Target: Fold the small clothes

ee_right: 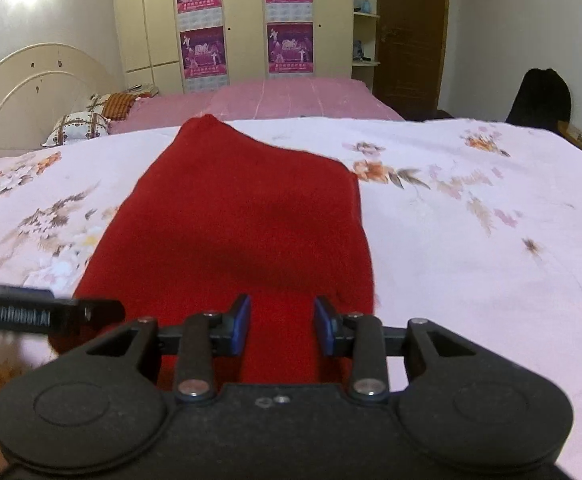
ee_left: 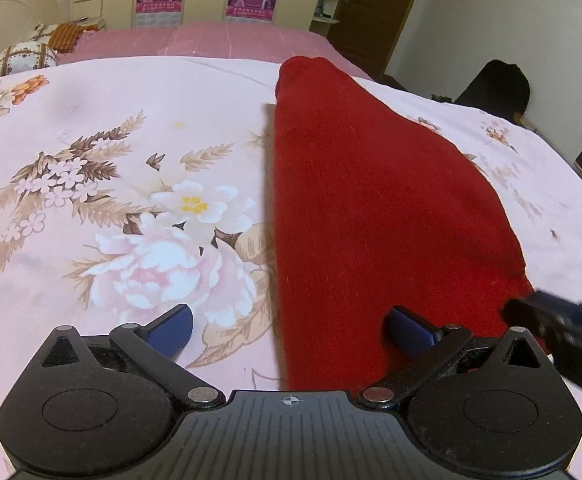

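Red knitted woollen garment (ee_left: 363,208) lies flat on the pale pink floral bedspread (ee_left: 111,168), stretching straight ahead of both grippers and narrowing toward its far end. From the left gripper (ee_left: 289,330) the cloth runs forward and to the right; its long left edge passes between the two blue-padded fingers (ee_left: 171,330), so the left finger is over bare bedspread and the right finger over the red wool. The left gripper is spread wide and holds nothing; whether its right finger touches the cloth I cannot tell.

In the left wrist view, the right gripper (ee_left: 531,312) comes in from the right, at the near right corner of the garment. In its own view the right gripper (ee_right: 281,326) stands partly parted, about half its reach, with the near hem of the garment (ee_right: 247,232) lying between and beneath its blue pads (ee_right: 241,324); the fingers are not closed on the wool. To its left, the black body of the left gripper (ee_right: 43,314) sits blurred by the garment's near left corner.

Beyond the bedspread, far ahead of both grippers, are a darker pink bed sheet (ee_right: 291,98), patterned pillows (ee_right: 81,128), a cream headboard (ee_right: 23,88) and cream wardrobe doors with purple posters (ee_right: 203,52).
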### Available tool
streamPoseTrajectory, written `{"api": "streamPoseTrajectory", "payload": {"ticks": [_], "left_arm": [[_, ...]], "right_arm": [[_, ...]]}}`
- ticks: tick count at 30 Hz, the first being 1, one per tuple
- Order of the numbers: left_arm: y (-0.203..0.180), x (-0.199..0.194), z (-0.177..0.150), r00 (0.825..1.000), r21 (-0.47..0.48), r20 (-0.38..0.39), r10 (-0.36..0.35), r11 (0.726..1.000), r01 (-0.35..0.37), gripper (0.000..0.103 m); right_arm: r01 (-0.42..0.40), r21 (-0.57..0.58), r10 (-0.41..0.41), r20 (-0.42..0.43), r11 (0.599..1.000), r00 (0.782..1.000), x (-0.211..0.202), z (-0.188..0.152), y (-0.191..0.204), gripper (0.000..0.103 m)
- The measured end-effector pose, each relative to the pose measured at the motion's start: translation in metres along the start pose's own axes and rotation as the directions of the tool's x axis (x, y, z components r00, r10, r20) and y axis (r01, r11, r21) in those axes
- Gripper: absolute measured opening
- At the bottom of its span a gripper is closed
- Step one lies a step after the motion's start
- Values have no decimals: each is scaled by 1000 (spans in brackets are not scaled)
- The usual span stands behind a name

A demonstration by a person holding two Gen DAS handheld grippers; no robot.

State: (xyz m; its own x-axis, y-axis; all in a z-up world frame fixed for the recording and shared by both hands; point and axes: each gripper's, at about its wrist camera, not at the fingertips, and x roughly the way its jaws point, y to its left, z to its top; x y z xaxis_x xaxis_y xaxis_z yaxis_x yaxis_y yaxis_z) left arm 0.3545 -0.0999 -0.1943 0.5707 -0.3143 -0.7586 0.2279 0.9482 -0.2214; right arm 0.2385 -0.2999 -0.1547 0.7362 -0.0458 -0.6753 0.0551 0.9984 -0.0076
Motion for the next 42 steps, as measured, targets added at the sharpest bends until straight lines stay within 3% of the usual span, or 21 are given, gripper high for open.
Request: {"api": "streamPoseTrajectory", "payload": {"ticks": [4,6,7,8,9,11,15,18,21,25,28,32,37,42], "left_arm": [[-1,0,-1,1000,3,3,2,1000,-2,103],[-1,1,-1,1000,5,3,1,1000,-1,103],[-2,1,-1,1000,7,4,2,1000,-2,103],[-3,1,-1,1000,9,5,4,1000,-4,103],[-4,1,-1,1000,10,5,6,1000,-6,103],[-5,2,-1,1000,9,6,8,1000,-8,103],[-7,2,0,1000,9,5,11,1000,-11,103],[-11,1,2,1000,1,4,0,1000,0,103],[-20,-2,2,1000,11,17,-15,1000,15,103],[-29,4,1,1000,28,13,-9,1000,8,103],[-28,8,-2,1000,37,9,-2,999,2,103],[-26,6,3,1000,18,-8,-3,1000,4,103],[-31,2,11,1000,29,3,5,1000,-5,103],[-34,-6,23,999,37,42,3,999,-5,103]], "right_arm": [[12,12,-12,-15,1000,1000,-9,-14,-7,37],[37,35,-37,-5,999,999,-17,-17,-10,49],[42,57,-42,4,998,999,-20,-18,-13,50],[39,66,-39,0,997,999,-20,-20,-15,47],[18,68,-16,-30,998,999,-16,-21,-17,36],[-36,92,43,-80,995,996,-7,-24,-19,31],[-29,94,34,-59,995,998,-8,-22,-19,14],[-32,120,34,-22,992,999,-14,-15,-27,10],[-8,74,5,44,997,999,-25,-4,-26,8],[49,32,-51,61,998,997,-24,1,-34,8],[47,58,-43,-74,997,996,3,-17,-46,8],[41,69,-40,-26,997,999,-8,-12,-46,24],[21,80,-25,48,997,999,-18,11,-49,24],[-4,61,0,51,998,999,4,30,-45,24]]}}
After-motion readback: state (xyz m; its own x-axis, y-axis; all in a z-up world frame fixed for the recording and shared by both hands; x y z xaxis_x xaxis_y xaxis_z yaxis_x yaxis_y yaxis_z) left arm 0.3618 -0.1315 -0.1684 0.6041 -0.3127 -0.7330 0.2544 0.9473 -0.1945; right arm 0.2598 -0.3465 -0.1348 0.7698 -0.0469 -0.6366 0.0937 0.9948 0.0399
